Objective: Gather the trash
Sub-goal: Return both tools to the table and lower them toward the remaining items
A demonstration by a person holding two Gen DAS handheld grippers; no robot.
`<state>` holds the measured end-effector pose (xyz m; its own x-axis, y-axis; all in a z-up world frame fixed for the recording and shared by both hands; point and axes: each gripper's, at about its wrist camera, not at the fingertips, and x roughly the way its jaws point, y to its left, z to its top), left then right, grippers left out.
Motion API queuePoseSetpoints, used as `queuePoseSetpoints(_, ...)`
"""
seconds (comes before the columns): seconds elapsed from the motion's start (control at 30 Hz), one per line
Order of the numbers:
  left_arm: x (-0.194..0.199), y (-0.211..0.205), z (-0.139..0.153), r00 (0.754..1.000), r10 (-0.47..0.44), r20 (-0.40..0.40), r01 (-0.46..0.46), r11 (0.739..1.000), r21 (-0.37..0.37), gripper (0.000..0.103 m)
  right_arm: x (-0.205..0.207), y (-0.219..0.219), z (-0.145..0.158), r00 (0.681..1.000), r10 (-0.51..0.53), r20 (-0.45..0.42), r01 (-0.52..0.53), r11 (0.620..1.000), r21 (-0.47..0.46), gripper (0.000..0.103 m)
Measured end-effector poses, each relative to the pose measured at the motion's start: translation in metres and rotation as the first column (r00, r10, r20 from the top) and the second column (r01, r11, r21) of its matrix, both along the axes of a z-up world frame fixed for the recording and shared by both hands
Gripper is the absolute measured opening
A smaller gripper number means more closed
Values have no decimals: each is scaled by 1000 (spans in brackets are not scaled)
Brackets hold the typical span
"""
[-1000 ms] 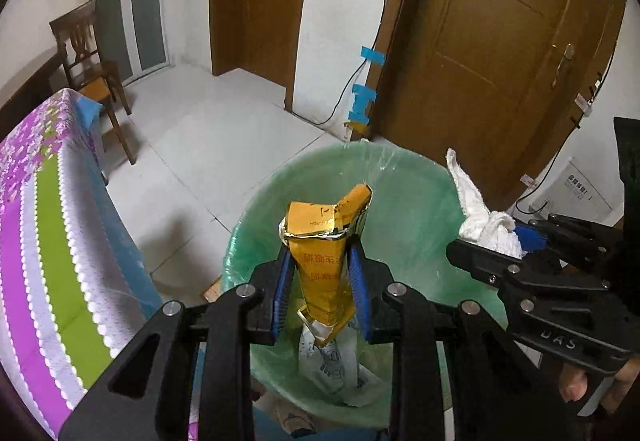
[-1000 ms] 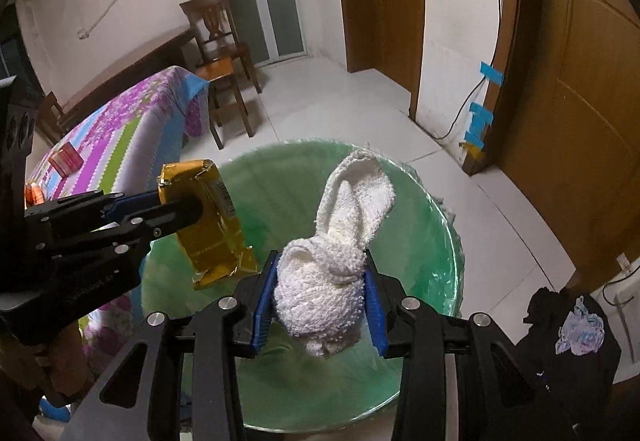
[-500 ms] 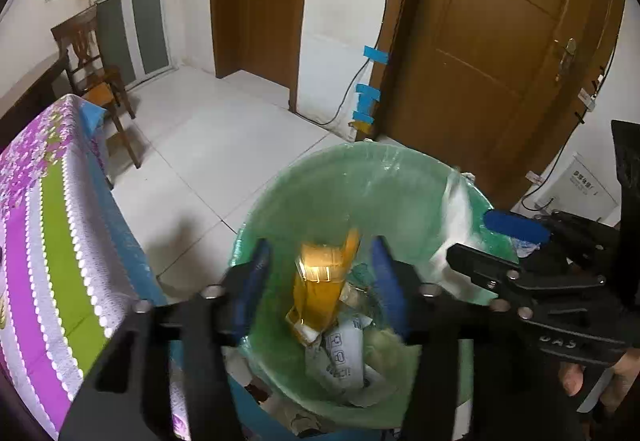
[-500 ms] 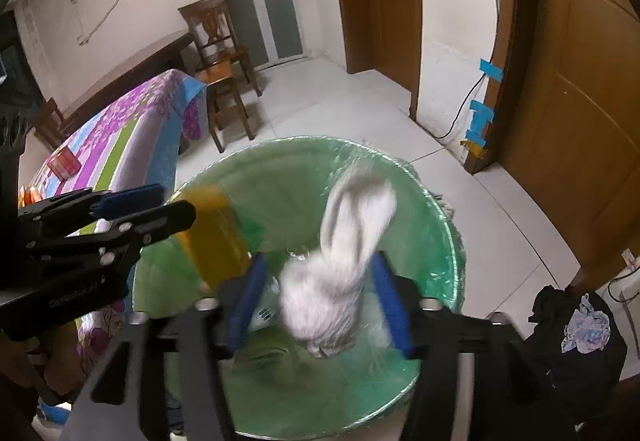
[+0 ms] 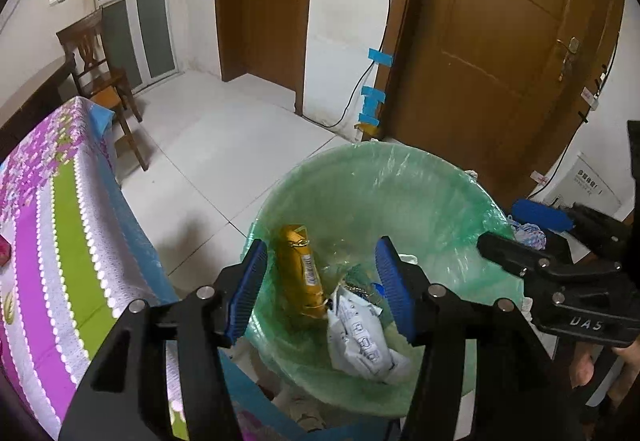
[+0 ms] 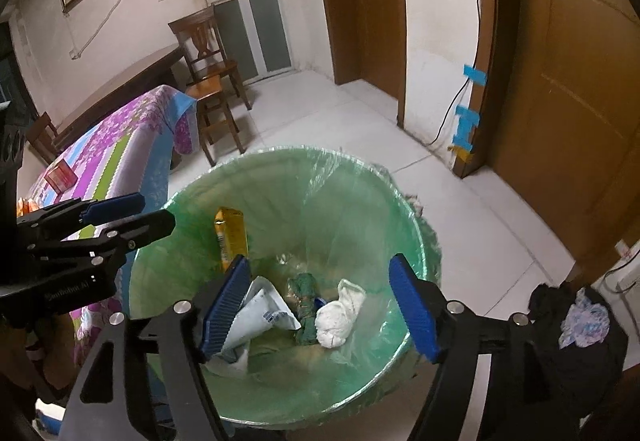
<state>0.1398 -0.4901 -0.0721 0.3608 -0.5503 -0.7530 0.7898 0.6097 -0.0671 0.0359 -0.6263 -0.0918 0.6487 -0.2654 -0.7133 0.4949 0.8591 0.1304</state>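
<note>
The white wrapper (image 6: 256, 315) at 7 o'clock in the bin (image 6: 416, 241) is partly hidden behind the right gripper's blue pad (image 6: 224, 307). Its print is too small to read. The yellow packet's (image 6: 231, 237) foot is likewise covered.

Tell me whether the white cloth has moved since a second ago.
Yes. The white cloth dropped from the right tool to the bottom of the green-lined bin, beside the white wrapper.

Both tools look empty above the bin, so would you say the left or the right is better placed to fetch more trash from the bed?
Left, probably. Both tools are open over the bin, but the left tool hangs on the side next to the bed.
</note>
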Motion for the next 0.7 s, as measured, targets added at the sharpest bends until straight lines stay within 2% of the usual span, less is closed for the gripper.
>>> queuePoseSetpoints(0.07,-3,8,5,1000,2,18,-2,1000,0,56,-7,9,13,1000,-7,30,9,999,-46,78)
queuePoseSetpoints(0.1,-4,13,8,1000,2,26,-2,1000,-4,60,-13,17,23,998,-11,60,16,997,-77,81)
queuePoseSetpoints(0.17,-7,28,17,999,8,52,-8,1000,-13,61,-24,28,37,993,-9,115,21,994,-103,81)
queuePoseSetpoints(0.33,-8,88,41,996,46,75,-42,997,-62,65,-40,73,67,968,51,246,-16,990,-142,86)
queuePoseSetpoints(0.5,-3,153,50,991,107,76,-101,992,-78,67,-21,132,74,942,207,265,-169,973,-160,92)
queuePoseSetpoints(0.7,13,250,57,969,233,79,-227,970,-85,68,15,195,67,905,345,249,-320,938,-134,93)
